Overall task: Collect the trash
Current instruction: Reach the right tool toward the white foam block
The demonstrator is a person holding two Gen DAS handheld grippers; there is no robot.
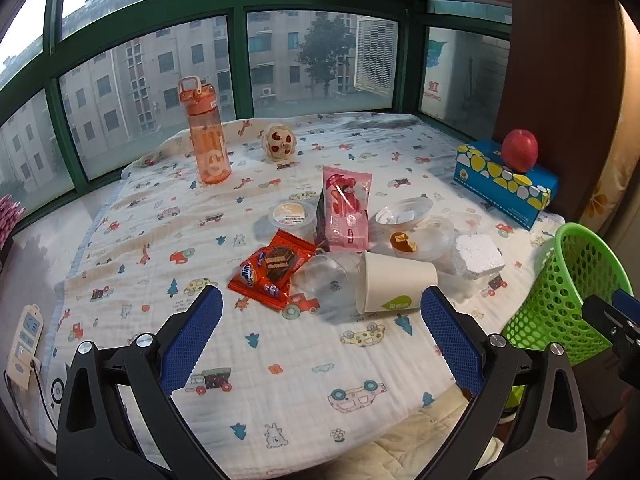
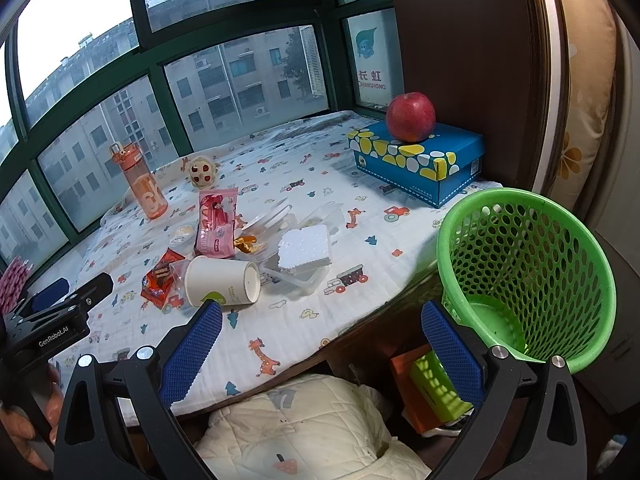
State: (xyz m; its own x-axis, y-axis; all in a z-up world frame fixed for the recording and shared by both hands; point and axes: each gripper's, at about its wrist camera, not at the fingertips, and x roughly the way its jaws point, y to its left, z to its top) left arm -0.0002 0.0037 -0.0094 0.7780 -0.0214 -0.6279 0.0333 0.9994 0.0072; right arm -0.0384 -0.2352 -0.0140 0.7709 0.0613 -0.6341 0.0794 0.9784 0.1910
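In the left wrist view we hold the left tool [image 1: 321,308] wide open and empty above the cloth-covered surface [image 1: 280,360]. Just ahead of its fingers lies the trash pile: a paper cup [image 1: 394,286] on its side, a clear plastic cup [image 1: 328,276] touching it, an orange snack wrapper [image 1: 272,266], a pink wrapper [image 1: 346,208] and a white foam block [image 1: 478,256]. The green basket [image 1: 568,292] stands at the right edge of the surface (only partly in view). Farther back we see an orange bottle [image 1: 206,136] upright, and an apple [image 1: 519,150] resting on a blue tissue box [image 1: 500,184].

In the right wrist view our right tool [image 2: 321,308] is likewise spread wide, gripping nothing, over the surface's near edge. The green basket [image 2: 528,272] sits just beside its right finger; the paper cup [image 2: 222,282] lies near the left finger. The left tool [image 2: 68,296] shows at the left.
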